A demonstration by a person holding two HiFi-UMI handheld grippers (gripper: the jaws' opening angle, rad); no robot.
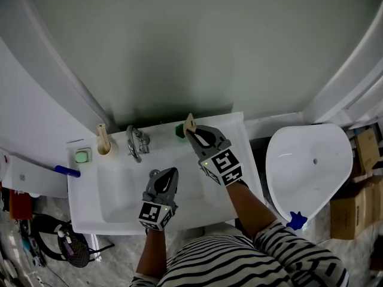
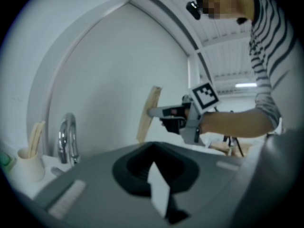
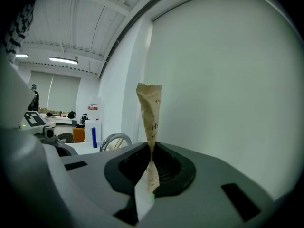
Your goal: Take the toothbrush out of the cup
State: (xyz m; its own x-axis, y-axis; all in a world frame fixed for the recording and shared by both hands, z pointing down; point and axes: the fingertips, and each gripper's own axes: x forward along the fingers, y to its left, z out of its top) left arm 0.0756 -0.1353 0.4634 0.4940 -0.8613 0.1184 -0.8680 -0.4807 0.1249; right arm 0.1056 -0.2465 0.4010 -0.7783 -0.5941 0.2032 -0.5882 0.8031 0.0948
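- The right gripper [image 1: 191,132] is clamped on a toothbrush [image 1: 190,123] in a tan paper sleeve. In the right gripper view the sleeve [image 3: 149,113] is pinched low down between the jaws, and most of it stands upright above them.
- The toothbrush is at the back edge of the sink [image 1: 119,215], right of the middle and close to the wall. It is raised above the rim.
- A small green cup [image 1: 179,130] sits on that back edge, just beside the toothbrush on its left. From the head view I cannot tell whether the sleeve's lower end is clear of the cup.
- The left gripper [image 1: 164,173] hangs over the basin near the front edge. Its jaws are together with nothing between them.
- In the left gripper view the right gripper [image 2: 151,112] shows side-on with the tan sleeve tilted against the wall.
- A chrome tap [image 1: 136,143] stands at the middle of the back edge.
- A beige cup [image 1: 105,147] holding pale sticks is towards the back left corner, with a green soap dish [image 1: 82,156] left of it.
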